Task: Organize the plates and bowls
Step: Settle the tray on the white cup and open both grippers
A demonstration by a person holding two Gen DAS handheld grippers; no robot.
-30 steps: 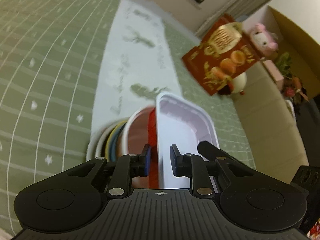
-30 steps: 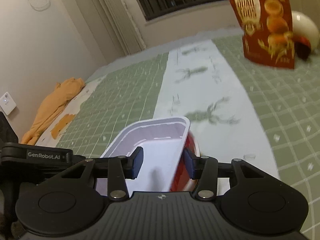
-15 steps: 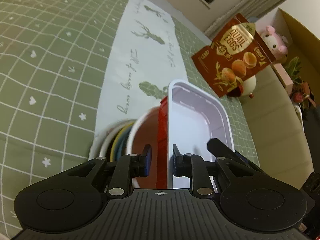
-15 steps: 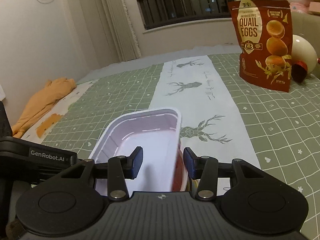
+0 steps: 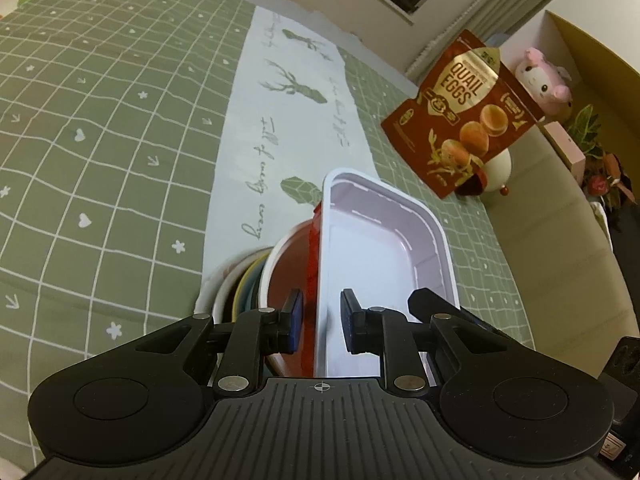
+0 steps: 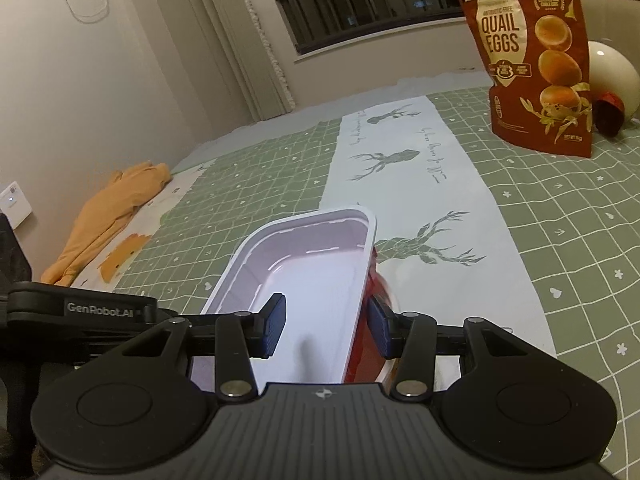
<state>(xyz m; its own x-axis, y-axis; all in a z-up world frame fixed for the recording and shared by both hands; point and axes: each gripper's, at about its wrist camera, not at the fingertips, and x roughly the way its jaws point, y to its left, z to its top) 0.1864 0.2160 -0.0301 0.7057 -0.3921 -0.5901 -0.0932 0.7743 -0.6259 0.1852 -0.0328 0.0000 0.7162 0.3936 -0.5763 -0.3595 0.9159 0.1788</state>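
White tray [image 5: 384, 264] sits on the red bowl [image 5: 288, 280] atop the stacked bowls [image 5: 240, 292], long axis running away from both cameras; left gripper [image 5: 319, 326] and right gripper [image 6: 326, 330] straddle its side walls, jaws slightly wider than a second ago

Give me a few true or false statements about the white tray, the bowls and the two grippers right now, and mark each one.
1. The white tray sits over the red bowl. True.
2. The quail eggs bag lies flat. False: it stands upright.
3. The left hand-held gripper straddles the tray's wall. True.
4. The right hand-held gripper is far from the tray. False: it straddles the tray's other wall.
5. An orange cloth lies on the table. True.
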